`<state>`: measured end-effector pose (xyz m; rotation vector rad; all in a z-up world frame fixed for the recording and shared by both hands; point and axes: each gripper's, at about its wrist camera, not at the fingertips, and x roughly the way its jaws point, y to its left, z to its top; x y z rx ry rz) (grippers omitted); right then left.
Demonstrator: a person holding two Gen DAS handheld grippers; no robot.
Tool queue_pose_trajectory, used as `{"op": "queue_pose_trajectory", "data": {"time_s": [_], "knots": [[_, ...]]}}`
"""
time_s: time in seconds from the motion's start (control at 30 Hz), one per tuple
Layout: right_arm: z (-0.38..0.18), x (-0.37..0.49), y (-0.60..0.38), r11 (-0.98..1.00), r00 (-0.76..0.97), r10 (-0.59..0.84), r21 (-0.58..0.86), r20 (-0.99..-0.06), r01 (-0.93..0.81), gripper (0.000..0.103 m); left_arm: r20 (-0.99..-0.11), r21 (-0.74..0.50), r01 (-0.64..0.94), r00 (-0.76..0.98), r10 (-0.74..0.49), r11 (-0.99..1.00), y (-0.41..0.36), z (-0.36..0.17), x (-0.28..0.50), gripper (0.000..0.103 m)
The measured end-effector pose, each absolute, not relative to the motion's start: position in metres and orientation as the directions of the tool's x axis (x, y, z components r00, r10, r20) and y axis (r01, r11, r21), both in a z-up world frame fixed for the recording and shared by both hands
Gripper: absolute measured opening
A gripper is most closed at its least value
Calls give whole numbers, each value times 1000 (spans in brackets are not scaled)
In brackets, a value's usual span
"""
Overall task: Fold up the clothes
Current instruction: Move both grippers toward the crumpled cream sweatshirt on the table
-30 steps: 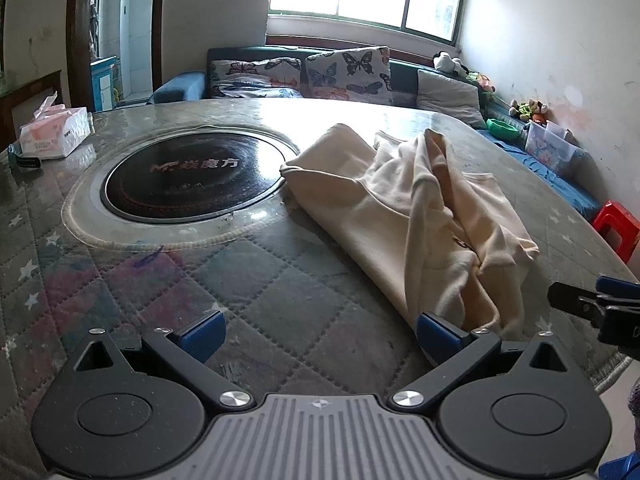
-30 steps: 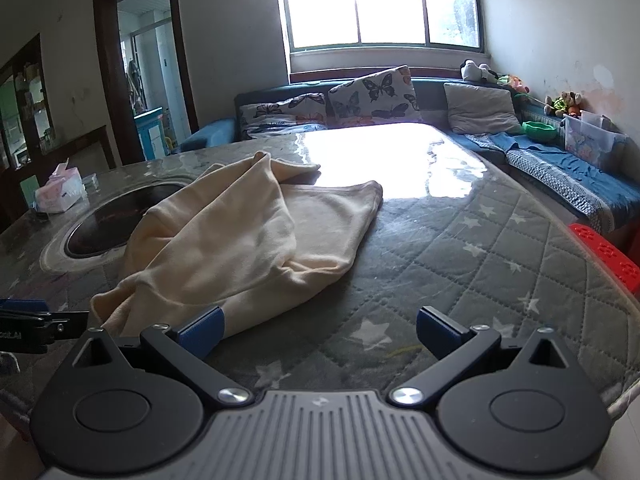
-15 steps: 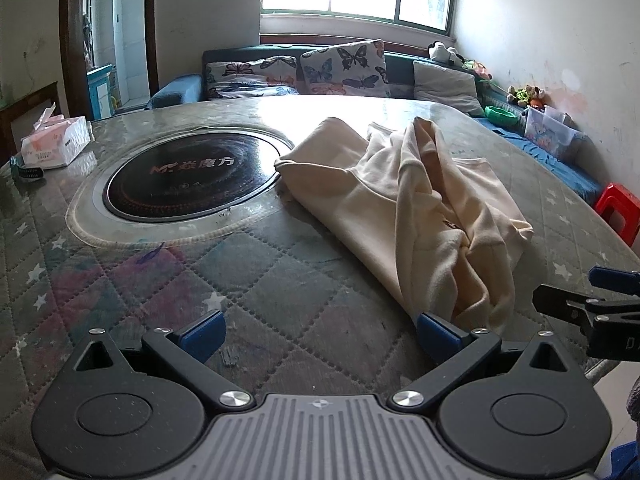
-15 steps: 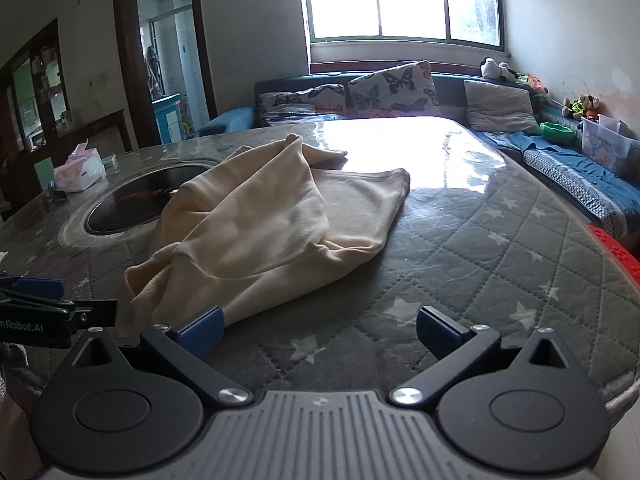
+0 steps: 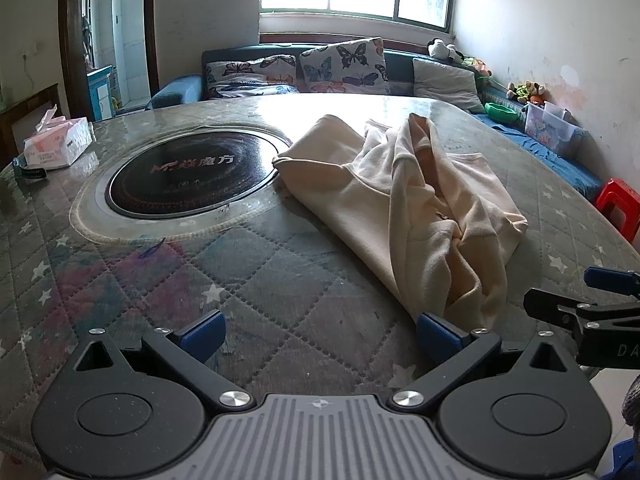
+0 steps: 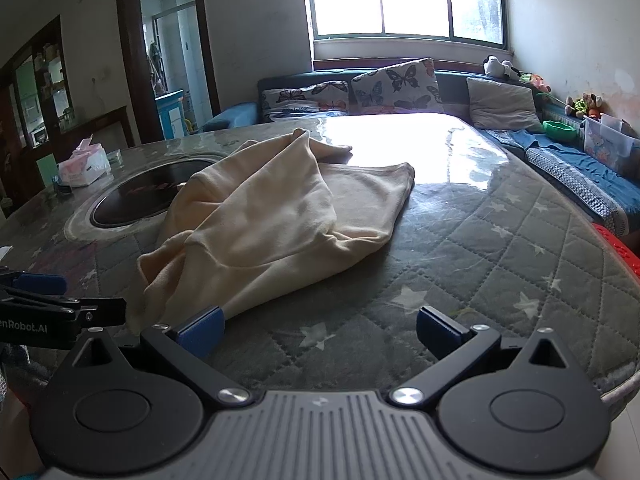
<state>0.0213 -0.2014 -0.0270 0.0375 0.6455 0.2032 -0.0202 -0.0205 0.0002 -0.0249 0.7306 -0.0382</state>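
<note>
Cream garment (image 5: 404,200) lies crumpled lengthwise ahead, its near hem between left claw (image 5: 320,330) and right claw (image 6: 320,330), both released.

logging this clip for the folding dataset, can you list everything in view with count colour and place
garment: 1, cream, crumpled on the table right of the hotplate
table: 1, grey quilted star cover under clear sheet
hotplate: 1, black round, set into the table centre
tissue box: 1, pink and white, table's far left edge
sofa: 1, dark blue, under the window
butterfly cushions: 2, white patterned, on the sofa
grey cushion: 1, sofa's right end
stool: 1, red, right of the table
storage box: 1, clear, by the right wall
green bowl: 1, beside the storage box
left gripper: 1, black with blue pads, open, near edge
right gripper: 1, same, open
</note>
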Motion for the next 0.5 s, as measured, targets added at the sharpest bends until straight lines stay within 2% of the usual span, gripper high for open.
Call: {"op": "queue_pose_trajectory", "data": {"time_s": [0.5], "knots": [[-25, 21, -197, 979, 777, 200, 87, -598, -185, 103, -670, -37, 34, 741, -50, 999, -21, 1, -21, 103]]}}
